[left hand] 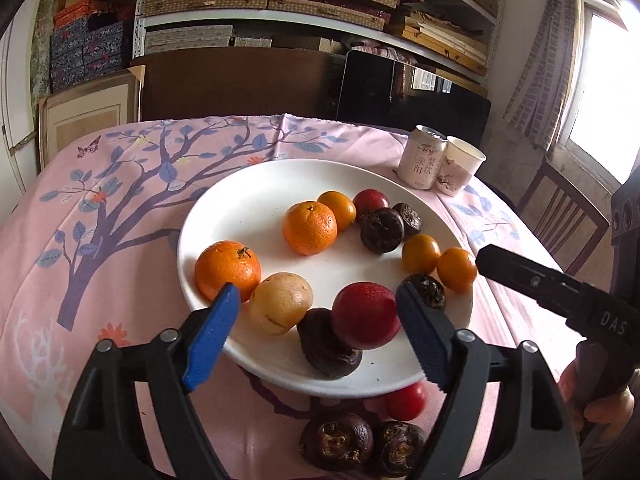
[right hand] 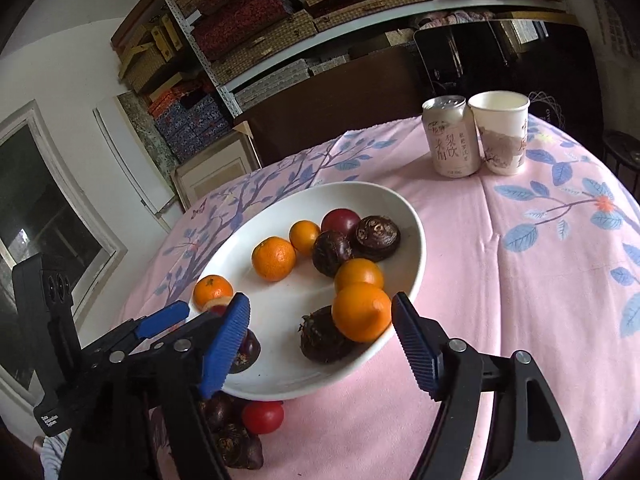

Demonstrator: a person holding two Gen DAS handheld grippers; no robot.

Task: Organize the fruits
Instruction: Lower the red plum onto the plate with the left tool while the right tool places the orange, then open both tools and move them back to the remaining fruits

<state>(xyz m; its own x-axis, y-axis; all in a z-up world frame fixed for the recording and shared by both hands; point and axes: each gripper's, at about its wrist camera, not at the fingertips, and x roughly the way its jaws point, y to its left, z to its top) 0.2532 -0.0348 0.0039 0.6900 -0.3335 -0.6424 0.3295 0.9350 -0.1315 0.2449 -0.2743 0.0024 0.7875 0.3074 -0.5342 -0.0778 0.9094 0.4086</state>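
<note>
The white plate (left hand: 248, 200) sits on the surface (left hand: 120, 240), which is draped in a pink cloth printed with a blue-leaved tree; everything below is placed against that plate. The left tool (left hand: 318, 340) hangs over the plate's near rim with its blue pads spread wide and gripping nothing; between the pads lie a tan fruit (left hand: 281, 303), a red fruit (left hand: 366, 316) and a dark wrinkled fruit (left hand: 326, 344) that the red one touches. At the plate's left side, just behind the left pad, rests a mandarin (left hand: 228, 269); a second mandarin (left hand: 309, 227) lies near the plate's middle. Toward the far right rim cluster a small orange fruit (left hand: 338, 210), another red fruit (left hand: 371, 200) and two more dark fruits (left hand: 382, 230); along the right rim sit two orange fruits (left hand: 420, 253) and one dark one (left hand: 426, 290).

Off the plate, just in front of its near rim, a small red fruit (left hand: 406, 400) and two dark fruits (left hand: 336, 440) lie on the cloth.

The right tool (right hand: 320, 338) hovers at the plate's right rim, its pads also spread and empty; the nearest orange fruit (right hand: 361, 312) lies between them.

Beyond the plate's far right side stand a pale can (left hand: 422, 158) and a paper cup (left hand: 460, 170), touching each other.
</note>
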